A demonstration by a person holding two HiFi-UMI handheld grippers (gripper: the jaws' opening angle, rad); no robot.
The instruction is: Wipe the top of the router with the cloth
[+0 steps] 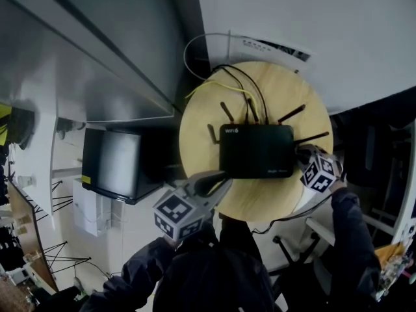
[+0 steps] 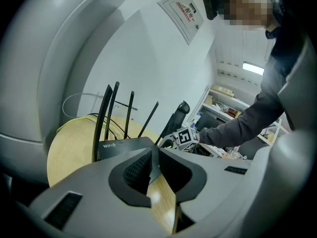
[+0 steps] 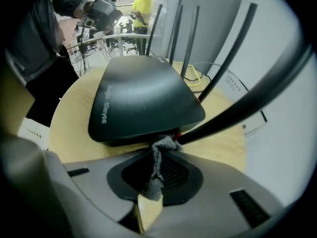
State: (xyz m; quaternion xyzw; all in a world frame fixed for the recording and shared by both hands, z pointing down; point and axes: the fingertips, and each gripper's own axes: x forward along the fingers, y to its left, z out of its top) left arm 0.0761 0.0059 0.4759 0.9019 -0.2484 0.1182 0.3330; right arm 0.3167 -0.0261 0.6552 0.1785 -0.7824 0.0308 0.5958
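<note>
A black router [image 1: 257, 151] with several upright antennas stands in the middle of a round wooden table [image 1: 260, 203]. My right gripper [image 1: 301, 155] is at the router's right end, shut on a small grey cloth [image 3: 166, 144]. The cloth's bunched tip touches the lower edge of the router [image 3: 141, 98], under a slanting antenna. My left gripper [image 1: 218, 179] hangs just off the router's front left corner. In the left gripper view its jaws [image 2: 152, 157] stand shut with nothing between them, and the router [image 2: 124, 145] lies just beyond them.
Yellow and black cables [image 1: 227, 83] run off the table's back edge toward a white power strip [image 1: 273, 47] by the wall. A dark monitor [image 1: 117, 164] stands to the table's left. An office chair [image 2: 178, 115] and shelves lie beyond the table.
</note>
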